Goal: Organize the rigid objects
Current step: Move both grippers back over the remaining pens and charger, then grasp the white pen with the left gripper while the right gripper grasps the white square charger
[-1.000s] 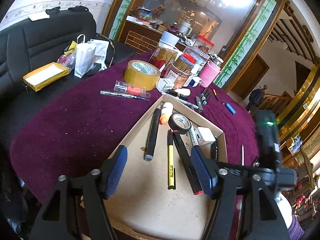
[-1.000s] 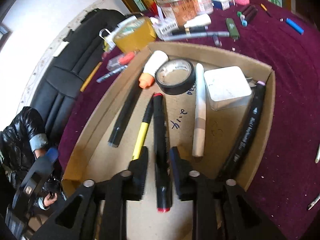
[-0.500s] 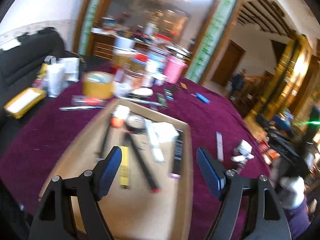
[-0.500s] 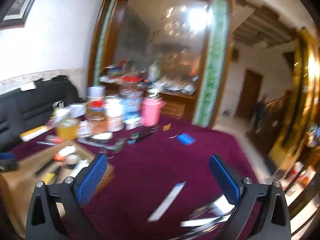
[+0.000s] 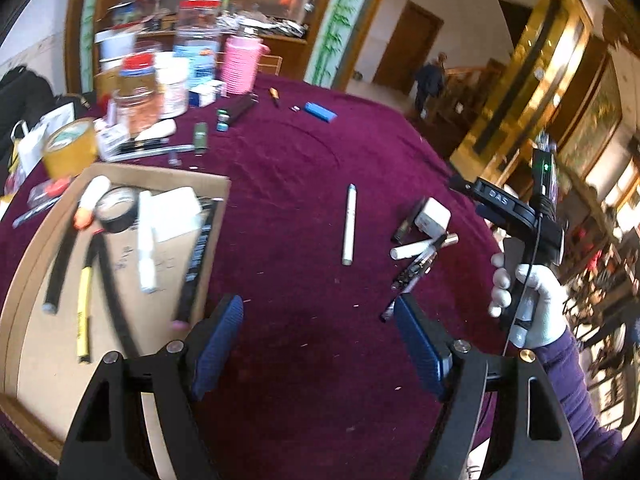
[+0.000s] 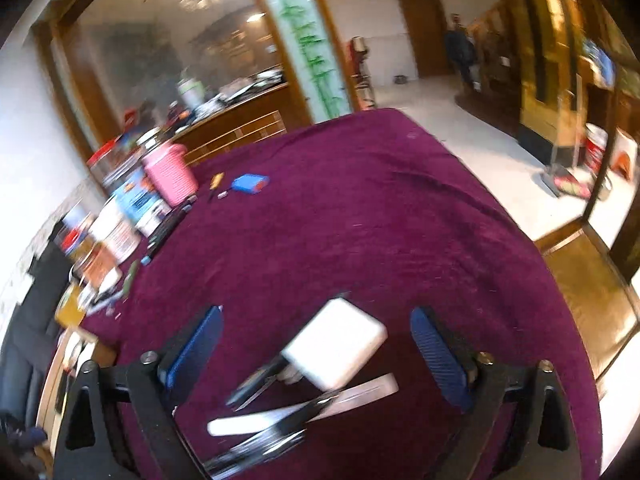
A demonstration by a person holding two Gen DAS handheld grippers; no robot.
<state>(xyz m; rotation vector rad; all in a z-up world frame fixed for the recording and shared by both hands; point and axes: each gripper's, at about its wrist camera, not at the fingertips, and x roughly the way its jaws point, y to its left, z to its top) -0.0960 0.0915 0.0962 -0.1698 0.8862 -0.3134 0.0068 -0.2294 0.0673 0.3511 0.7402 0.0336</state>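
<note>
A cardboard tray (image 5: 30,236) on the purple tablecloth holds several pens, a black tape roll (image 5: 116,214) and a white box (image 5: 176,216). A white pen (image 5: 349,224) lies alone mid-table. A white charger block (image 5: 433,216) lies in a small pile with a white tube (image 5: 414,249) and dark pens. My left gripper (image 5: 318,344) is open and empty, low over bare cloth right of the tray. My right gripper (image 6: 316,354) is open, its jaws standing either side of the charger block (image 6: 338,346) and the blurred tube (image 6: 256,420).
Jars, a pink cup (image 5: 240,64), a tan tape roll (image 5: 72,146), a blue lighter (image 5: 319,111) and more pens crowd the table's far left. The right gripper's handle, in a white-gloved hand (image 5: 532,304), is at the table's right edge. The table edge drops to floor on the right (image 6: 568,240).
My right gripper has left the tray, opened, and swung right over the charger pile. My left gripper has turned right, from over the tray to over bare cloth.
</note>
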